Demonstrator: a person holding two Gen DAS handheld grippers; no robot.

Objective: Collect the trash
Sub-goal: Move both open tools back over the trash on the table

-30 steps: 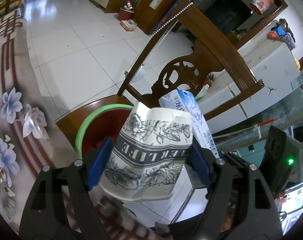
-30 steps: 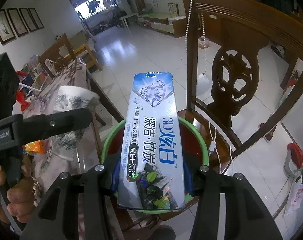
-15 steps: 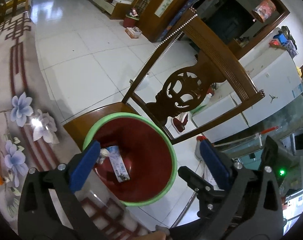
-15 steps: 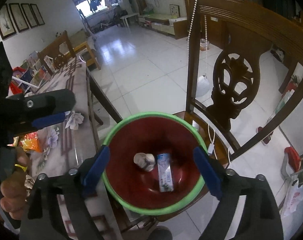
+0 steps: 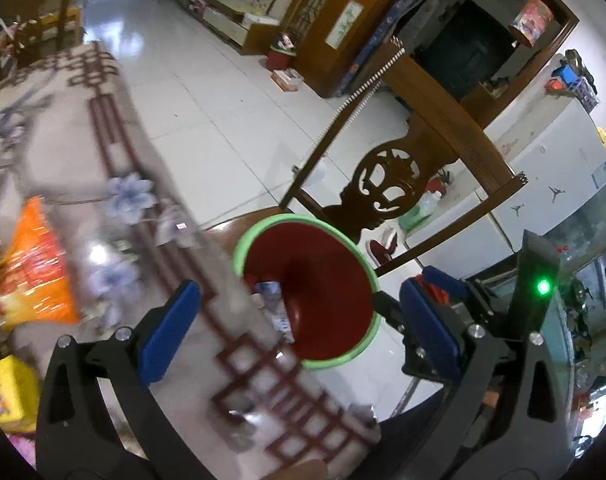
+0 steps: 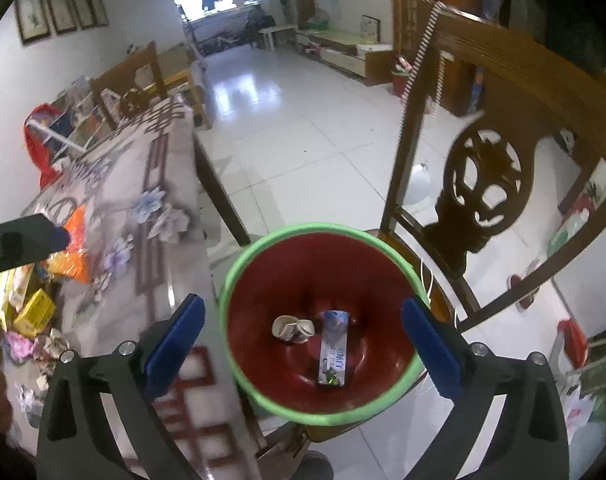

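bin: I see a red bin (image 6: 323, 280) with a green rim on the seat of the wooden chair (image 6: 503, 128), just beside the counter (image 6: 159, 208) edge.
trash in bin: crushed paper cup (image 6: 293, 329) and toothpaste box (image 6: 335, 354) lie on the bin floor, side by side, cup toward the counter side. From the left wrist view only part of the box (image 5: 273, 300) shows past the counter edge.
right gripper (image 6: 303, 350): released, jaws just been opening, now spread wide, nothing between them. It looks straight down into the bin.
left gripper (image 5: 299, 332): released too, jaws just been opening, empty. It straddles the counter edge next to the bin; its view is motion-blurred.
counter: floral cloth with dark red lattice border. Orange snack bag (image 5: 35, 272) and yellow box (image 5: 7, 392) sit on it, well apart from the bin.
other trash: crumpled wrappers (image 6: 43, 346) farther along the counter from the bin, too small for me to identify.
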